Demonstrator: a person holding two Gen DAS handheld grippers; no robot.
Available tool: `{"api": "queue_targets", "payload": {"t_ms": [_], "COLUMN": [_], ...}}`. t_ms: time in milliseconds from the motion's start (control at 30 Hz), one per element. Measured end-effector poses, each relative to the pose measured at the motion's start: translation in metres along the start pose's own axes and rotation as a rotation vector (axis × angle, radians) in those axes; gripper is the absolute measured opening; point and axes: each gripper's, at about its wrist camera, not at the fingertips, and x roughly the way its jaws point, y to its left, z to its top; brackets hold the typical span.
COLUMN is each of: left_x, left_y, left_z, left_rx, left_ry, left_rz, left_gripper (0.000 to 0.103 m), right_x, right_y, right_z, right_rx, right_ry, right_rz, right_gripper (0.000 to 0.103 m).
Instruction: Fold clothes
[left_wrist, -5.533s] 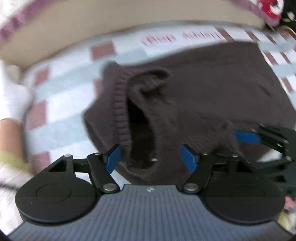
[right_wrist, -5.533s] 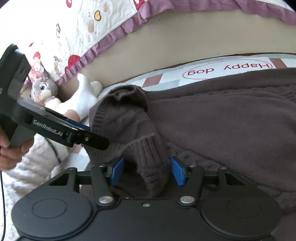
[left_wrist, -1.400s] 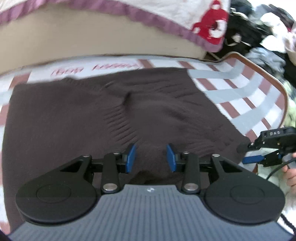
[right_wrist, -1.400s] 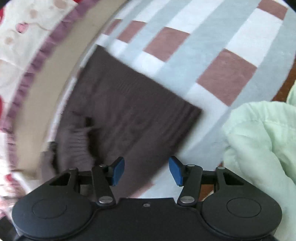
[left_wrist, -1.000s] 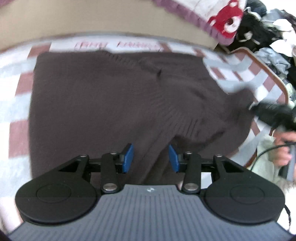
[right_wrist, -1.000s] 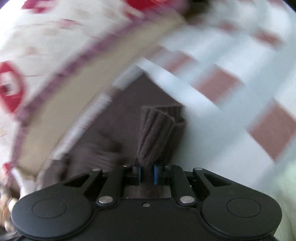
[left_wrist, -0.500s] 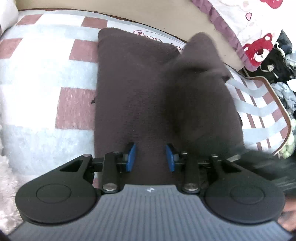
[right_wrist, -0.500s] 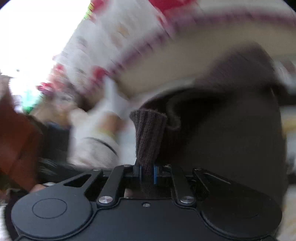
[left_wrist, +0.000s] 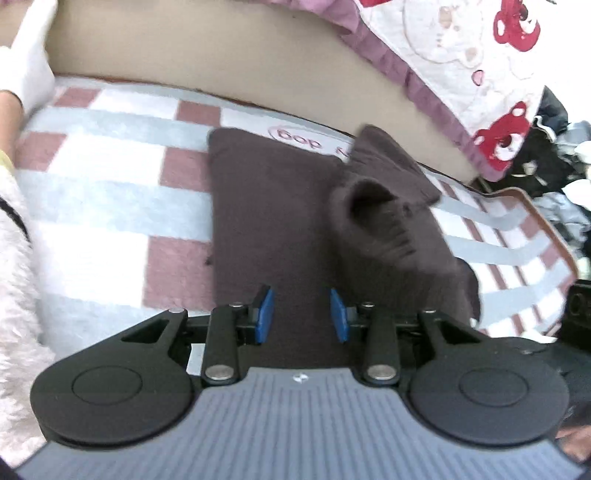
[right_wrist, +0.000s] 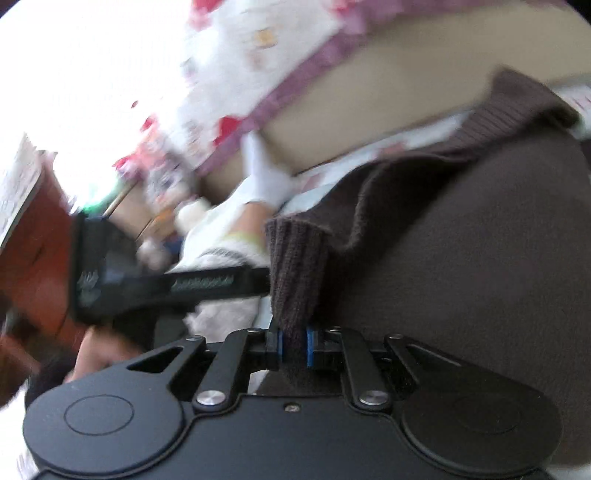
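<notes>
The brown knitted sweater is seen laid on a checked mat ahead of the left gripper, with its body already narrowed to a long strip whose left edge lies straight and flat. The fold of the left side is therefore judged to be done. The right side is not yet settled: a bunched, raised mass of knit is seen ahead and to the right of the left gripper, lifted clear of the flat layer beneath it. In the right wrist view the ribbed cuff is clamped between the nearly closed pads of the right gripper, and the sleeve is drawn back over the sweater body, which fills the area ahead and to the right of that gripper. The left gripper is held part open above the near end of the sweater; fabric is seen between and below its blue pads, but no pinch can be confirmed, and whether the pads touch the knit cannot be told. The left gripper body is also visible in the right wrist view, to the left of the cuff. The work remaining is judged to be the laying down and flattening of the carried sleeve across the body, release of the cuff, and then the folding of the long strip end over end into a compact bundle.
</notes>
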Motion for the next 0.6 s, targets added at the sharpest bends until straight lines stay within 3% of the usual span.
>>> {"api": "queue_targets", "payload": {"t_ms": [100, 233, 333, 500, 600], "left_x": [0.013, 0.012, 0.012, 0.016, 0.019], "left_y": [-0.002, -0.011, -0.018, -0.024, -0.046], "left_z": [-0.006, -0.009, 0.001, 0.019, 0.031], "left_rx": [0.015, 0.057, 0.025, -0.134, -0.094], "left_ry": [0.052, 0.06, 0.106, 0.284, 0.354], "left_rz": [0.042, 0.065, 0.053, 0.038, 0.082], "left_gripper": [0.033, 0.034, 0.033, 0.034, 0.046], "right_x": [0.024, 0.027, 0.022, 0.024, 0.025], "right_y": [-0.002, -0.005, -0.006, -0.01, -0.025], "right_z": [-0.007, -0.003, -0.004, -0.005, -0.001], "right_rx": [-0.045, -0.019, -0.021, -0.002, 0.101], "right_ry": [0.076, 0.084, 0.093, 0.109, 0.116], "right_rz": [-0.067, -0.065, -0.074, -0.077, -0.037], "right_gripper": [0.014, 0.014, 0.014, 0.014, 0.012]}}
